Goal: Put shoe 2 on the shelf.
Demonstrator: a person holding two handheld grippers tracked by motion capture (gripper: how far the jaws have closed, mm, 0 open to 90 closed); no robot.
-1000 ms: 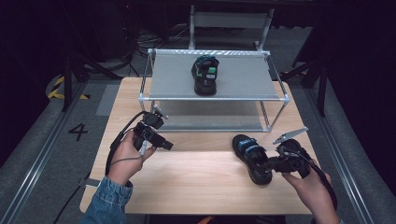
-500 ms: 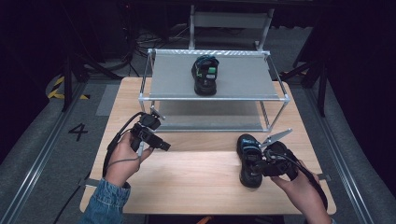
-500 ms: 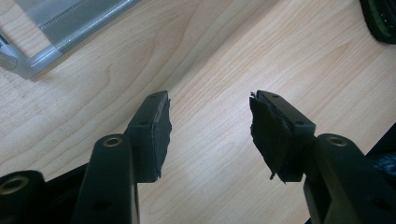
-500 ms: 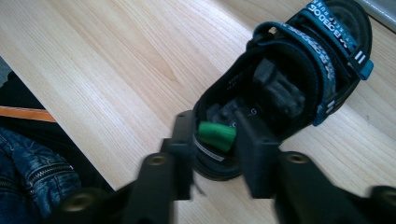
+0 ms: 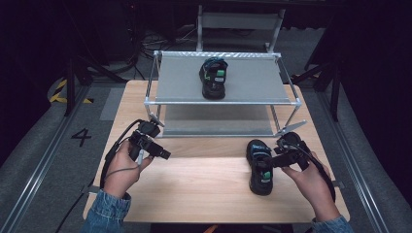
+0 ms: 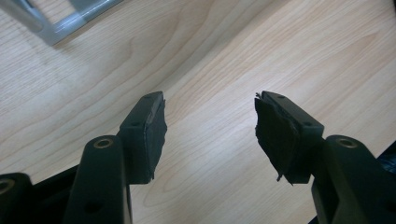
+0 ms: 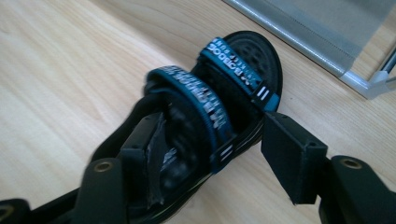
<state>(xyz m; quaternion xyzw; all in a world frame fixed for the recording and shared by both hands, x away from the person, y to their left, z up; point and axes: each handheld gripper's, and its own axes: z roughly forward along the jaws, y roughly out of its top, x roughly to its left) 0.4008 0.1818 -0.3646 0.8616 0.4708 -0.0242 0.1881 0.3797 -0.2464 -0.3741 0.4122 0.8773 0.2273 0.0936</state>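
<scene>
At nine o'clock the left gripper [image 5: 164,154] waits agape over bare table [image 5: 204,189]; at three o'clock the right gripper [image 5: 270,162] has just sprung wide, releasing the sandal [image 5: 260,167] flat on the wood – set down, I'd say

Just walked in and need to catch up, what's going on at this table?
A person works two hand-held grippers at a light wooden table. The right hand-held gripper has just been opening; its jaws straddle a black sandal with blue straps lying on the table. A matching sandal sits on the grey metal-framed shelf. The left hand-held gripper hovers open over bare wood.
</scene>
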